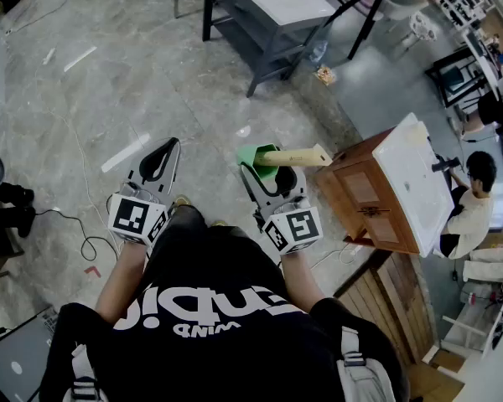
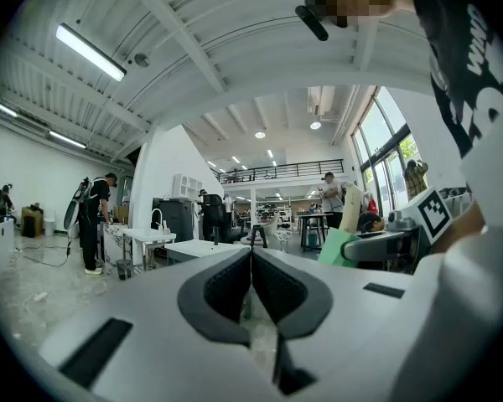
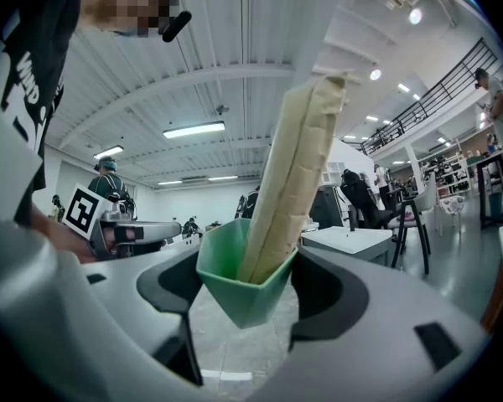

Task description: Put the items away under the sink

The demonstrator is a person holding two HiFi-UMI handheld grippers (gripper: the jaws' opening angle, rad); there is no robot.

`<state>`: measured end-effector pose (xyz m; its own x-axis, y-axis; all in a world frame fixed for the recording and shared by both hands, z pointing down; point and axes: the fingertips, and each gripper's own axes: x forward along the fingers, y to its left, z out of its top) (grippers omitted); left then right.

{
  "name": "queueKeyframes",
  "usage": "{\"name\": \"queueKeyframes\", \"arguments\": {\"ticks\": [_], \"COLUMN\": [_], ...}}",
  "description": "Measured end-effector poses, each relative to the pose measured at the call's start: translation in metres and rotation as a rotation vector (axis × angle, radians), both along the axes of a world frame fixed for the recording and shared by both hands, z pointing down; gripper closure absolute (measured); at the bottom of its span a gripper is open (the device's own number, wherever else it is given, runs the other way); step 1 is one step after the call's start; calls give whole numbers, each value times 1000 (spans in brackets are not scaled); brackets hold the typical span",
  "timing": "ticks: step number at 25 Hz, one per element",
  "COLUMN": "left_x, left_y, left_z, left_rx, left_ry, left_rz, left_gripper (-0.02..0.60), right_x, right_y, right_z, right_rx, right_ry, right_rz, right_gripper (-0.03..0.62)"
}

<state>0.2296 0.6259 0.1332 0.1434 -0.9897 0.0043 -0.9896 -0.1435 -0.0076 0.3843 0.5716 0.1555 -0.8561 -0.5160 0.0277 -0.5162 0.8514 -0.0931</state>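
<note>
While left claw (image 2: 251, 262) closed empty, right claw (image 3: 253, 285) grips green cup (image 3: 225, 265) near cabinet (image 1: 365, 198), seemingly.

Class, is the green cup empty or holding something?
Holding something: a pale stick stands inside the green cup, gripped by the right claw.

Head view looks steeply down on left gripper (image 1: 171, 144) and right gripper (image 1: 267, 174); their views glimpse each other
</note>
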Motion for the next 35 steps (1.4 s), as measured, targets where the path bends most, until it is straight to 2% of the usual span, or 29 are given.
{"name": "queueKeyframes", "arguments": {"ticks": [8, 16, 25, 31, 35], "left_x": [-4, -23, -70, -103, -117], "left_y": [0, -17, -60, -84, -97], "left_z": [6, 9, 3, -4, 4], "left_rx": [-17, -40, -54, -32, -45], "left_ry": [5, 9, 7, 12, 17], "left_rz": [2, 14, 53, 100, 134], "left_gripper": [561, 561, 561, 561, 561], "right_x": [-5, -24, -65, -101, -116], "right_y": [0, -15, -51, -72, -84], "right_z": [1, 5, -2, -8, -5], "right_rx": [-22, -56, -75, -50, -44], "right_ry": [-42, -43, -51, -54, -42], "right_rz": [-16, -7, 31, 67, 96], "right_gripper": [263, 263, 263, 263, 263]}}
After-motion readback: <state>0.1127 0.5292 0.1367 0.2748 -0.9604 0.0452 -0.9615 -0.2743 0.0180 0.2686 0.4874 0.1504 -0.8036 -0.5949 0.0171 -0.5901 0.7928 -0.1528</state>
